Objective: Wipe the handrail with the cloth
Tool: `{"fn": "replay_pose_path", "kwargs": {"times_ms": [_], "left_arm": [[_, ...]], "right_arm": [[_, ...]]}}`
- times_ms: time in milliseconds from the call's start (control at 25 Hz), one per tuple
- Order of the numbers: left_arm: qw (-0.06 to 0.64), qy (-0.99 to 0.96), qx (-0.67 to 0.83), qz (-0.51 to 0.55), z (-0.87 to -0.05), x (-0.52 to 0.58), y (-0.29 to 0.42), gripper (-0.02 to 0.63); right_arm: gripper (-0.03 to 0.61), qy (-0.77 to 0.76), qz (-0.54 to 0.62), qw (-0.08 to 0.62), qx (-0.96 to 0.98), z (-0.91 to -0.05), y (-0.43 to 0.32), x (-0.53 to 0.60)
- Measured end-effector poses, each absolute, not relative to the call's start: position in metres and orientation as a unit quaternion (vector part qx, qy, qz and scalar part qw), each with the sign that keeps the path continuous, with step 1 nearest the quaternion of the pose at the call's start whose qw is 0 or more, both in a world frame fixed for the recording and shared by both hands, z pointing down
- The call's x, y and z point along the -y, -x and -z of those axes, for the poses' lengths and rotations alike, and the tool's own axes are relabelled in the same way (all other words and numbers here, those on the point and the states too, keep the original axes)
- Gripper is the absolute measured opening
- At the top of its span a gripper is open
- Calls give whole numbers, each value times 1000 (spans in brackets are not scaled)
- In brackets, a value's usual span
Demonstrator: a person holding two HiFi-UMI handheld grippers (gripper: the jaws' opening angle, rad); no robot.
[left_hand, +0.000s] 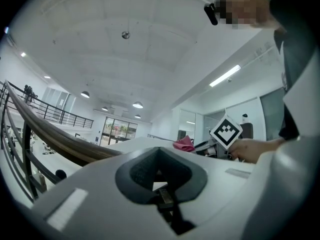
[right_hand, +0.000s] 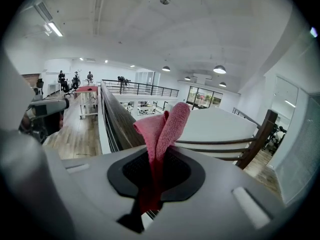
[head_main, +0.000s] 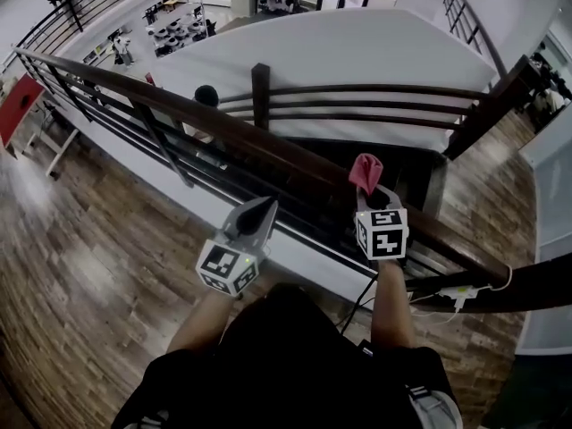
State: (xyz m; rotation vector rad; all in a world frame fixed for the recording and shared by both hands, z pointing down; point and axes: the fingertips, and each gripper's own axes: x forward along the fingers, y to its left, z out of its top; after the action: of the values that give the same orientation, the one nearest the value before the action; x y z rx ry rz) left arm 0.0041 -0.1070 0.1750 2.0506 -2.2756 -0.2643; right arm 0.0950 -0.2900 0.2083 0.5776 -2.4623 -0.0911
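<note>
The right gripper [head_main: 371, 199] is pinching the pink cloth [right_hand: 162, 126] upright over the wooden handrail [head_main: 223, 128], while the left gripper [head_main: 259, 211] is hovering alongside, jaws closed and empty.
</note>
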Motion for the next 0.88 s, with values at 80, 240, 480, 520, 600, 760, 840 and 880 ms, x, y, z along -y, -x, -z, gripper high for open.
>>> {"fn": "replay_pose_path", "kwargs": {"times_ms": [80,240,480,520,600,760,840,880], "left_arm": [[31,-663,742,90,-172,106,-1,0],[30,-658,747,93,-167,108,13,0],[40,-662,743,88,-170,125,21,0],[42,-664,742,87,-171,128,22,0],[43,-665,740,87,-172,134,25,0],[43,-658,746,97,-175,133,35,0],[39,-654,748,103,-177,130,41,0],[37,-654,749,103,-178,130,46,0]], "right_arm": [[41,-211,39,301,929,-209,-88,285],[41,-192,49,305,931,-209,-68,273],[41,-158,65,317,933,-211,-53,258],[41,-152,63,318,934,-211,-51,256],[41,-139,60,319,935,-212,-47,253],[41,-115,75,327,935,-211,-39,243],[41,-111,83,327,935,-210,-36,240],[41,-111,84,325,935,-210,-33,240]]}}
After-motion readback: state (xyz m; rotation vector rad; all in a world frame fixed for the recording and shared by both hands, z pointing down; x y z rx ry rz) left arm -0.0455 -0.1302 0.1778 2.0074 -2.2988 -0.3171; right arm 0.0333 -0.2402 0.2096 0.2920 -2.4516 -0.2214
